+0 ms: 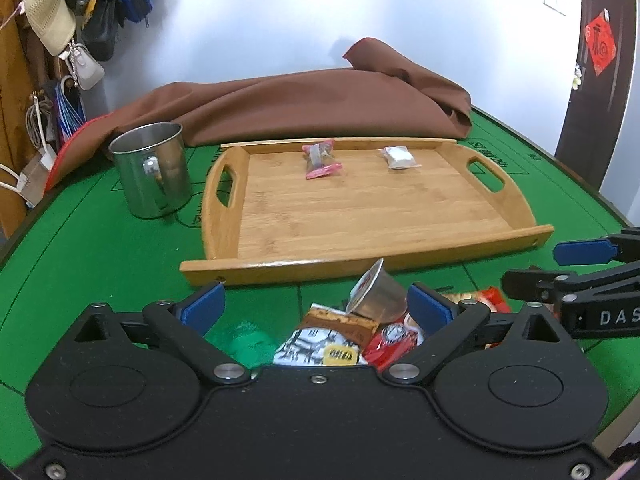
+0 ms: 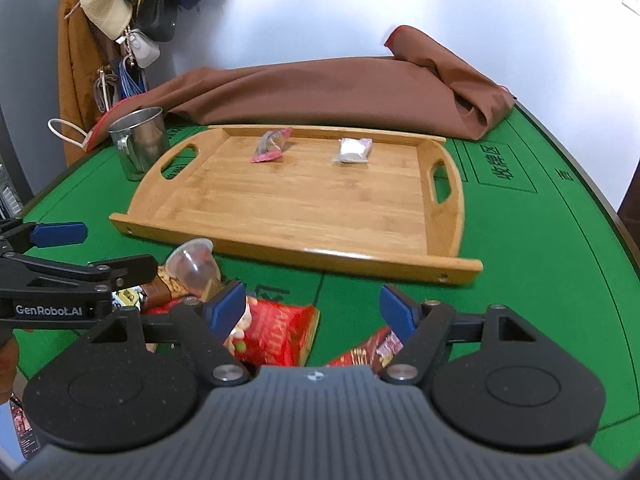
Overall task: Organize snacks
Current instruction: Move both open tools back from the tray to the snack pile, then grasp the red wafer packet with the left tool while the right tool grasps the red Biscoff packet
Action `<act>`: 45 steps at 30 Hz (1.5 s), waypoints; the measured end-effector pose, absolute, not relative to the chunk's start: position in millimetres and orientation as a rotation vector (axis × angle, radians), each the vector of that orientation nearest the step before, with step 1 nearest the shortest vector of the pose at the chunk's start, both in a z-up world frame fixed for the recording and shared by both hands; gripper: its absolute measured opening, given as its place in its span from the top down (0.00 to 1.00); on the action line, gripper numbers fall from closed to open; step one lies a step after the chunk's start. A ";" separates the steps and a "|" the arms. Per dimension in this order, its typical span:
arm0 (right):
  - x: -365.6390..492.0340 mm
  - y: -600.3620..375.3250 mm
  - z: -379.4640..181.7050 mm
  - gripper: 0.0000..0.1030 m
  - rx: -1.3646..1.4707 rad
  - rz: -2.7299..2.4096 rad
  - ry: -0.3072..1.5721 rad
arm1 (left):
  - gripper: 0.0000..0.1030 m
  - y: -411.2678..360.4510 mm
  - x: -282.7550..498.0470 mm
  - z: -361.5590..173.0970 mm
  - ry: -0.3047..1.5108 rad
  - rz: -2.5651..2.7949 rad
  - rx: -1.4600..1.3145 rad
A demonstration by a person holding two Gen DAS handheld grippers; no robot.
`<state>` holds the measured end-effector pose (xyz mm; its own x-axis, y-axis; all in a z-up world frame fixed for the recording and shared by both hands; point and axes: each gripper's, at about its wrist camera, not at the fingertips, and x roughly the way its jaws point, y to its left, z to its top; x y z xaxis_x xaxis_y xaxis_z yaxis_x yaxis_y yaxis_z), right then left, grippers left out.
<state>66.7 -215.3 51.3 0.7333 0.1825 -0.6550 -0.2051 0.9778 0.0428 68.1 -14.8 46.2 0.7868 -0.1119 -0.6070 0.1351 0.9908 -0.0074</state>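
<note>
Left wrist view: two wrapped snacks [image 1: 322,159] on one tray [image 1: 224,236].

Home: hung bags [image 1: 100,12], mahjong table [image 1: 100,248]

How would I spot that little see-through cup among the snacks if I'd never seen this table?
Start at the big wooden tray on the green table, then look just in front of its near rim, where a pile of snack packets lies. The small clear plastic cup lies tipped on its side atop that pile; everything around it is a flat packet.
</note>
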 end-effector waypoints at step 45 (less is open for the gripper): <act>27.0 -243.2 16.0 0.15 -0.078 0.072 0.734 | 0.03 -18.7 24.4 -3.0 0.741 -0.122 0.039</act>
